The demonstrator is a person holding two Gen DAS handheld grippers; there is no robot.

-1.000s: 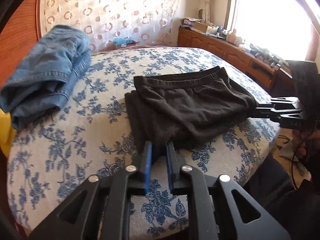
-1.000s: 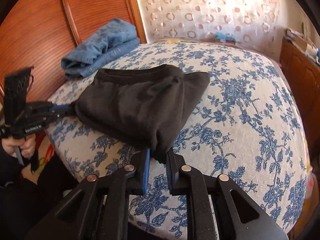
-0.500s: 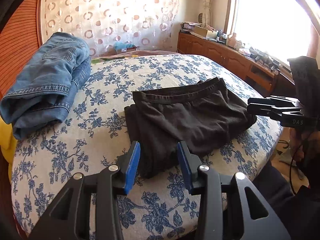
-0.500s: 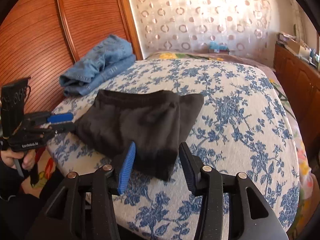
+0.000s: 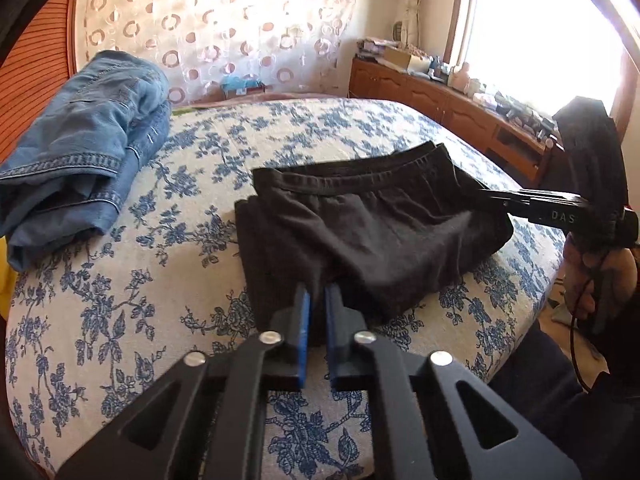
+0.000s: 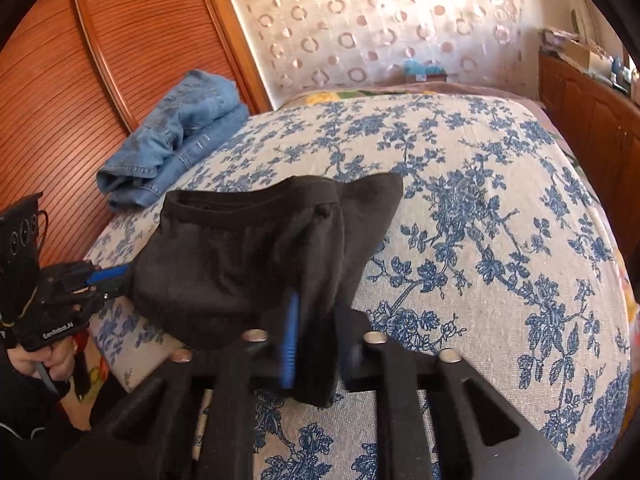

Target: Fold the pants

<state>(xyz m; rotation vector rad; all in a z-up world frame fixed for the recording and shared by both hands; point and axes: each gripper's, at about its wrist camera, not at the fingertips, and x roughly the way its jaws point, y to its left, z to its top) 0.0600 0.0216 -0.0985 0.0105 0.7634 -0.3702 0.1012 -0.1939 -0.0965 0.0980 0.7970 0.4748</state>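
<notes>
Folded black pants (image 5: 380, 232) lie near the front edge of the flowered bed (image 5: 140, 280), waistband toward the far side. In the left wrist view my left gripper (image 5: 316, 296) is shut on the near left fold, dark cloth pinched between its blue pads. My right gripper (image 5: 476, 196) bites the right edge of the bundle. In the right wrist view the pants (image 6: 240, 248) bulge up, and the right gripper (image 6: 318, 312) has its jaws closing with a thick fold of cloth filling the gap. The left gripper (image 6: 124, 276) grips the far left corner there.
Folded blue jeans (image 5: 80, 152) sit at the back left of the bed, against a ribbed wooden panel (image 6: 80, 80). A wooden dresser (image 5: 440, 100) with clutter runs under the bright window on the right. A person's hand (image 5: 592, 276) holds the right gripper past the bed's edge.
Both grippers opened wide half a second ago, letting the pants rest on the bed. Both have closed again on the cloth, and the right side of the pants now bulges upward.
</notes>
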